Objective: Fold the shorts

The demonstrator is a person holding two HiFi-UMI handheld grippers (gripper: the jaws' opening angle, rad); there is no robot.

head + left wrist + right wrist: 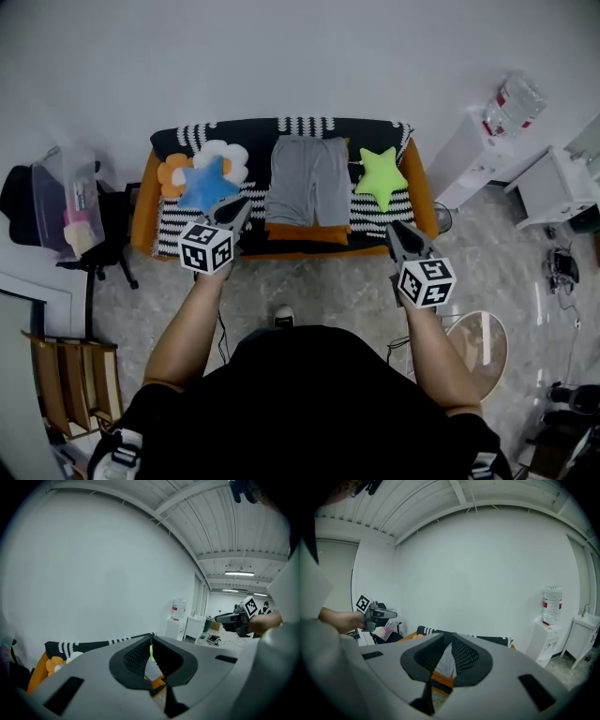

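Note:
Grey shorts (307, 183) lie flat with the legs pointing towards me on a sofa (142, 211) with a black-and-white striped cover. My left gripper (240, 207) is held in the air before the sofa's left half, shut and empty, near a blue star cushion (206, 183). Off the sofa's front right corner hangs my right gripper (393, 229), also shut with nothing in it. In the left gripper view the jaw tips (152, 635) meet, and a sliver of the shorts (153, 670) shows behind them. The right gripper view shows its tips (451, 636) together before the shorts (446, 663).
A green star cushion (381, 175) and a flower cushion (223, 155) flank the shorts. A water dispenser (506, 108) and a white cabinet (553, 187) stand to the right. A cluttered chair (70, 211) and a wooden rack (75, 380) are at left, and a round glass table (478, 342) is near my right arm.

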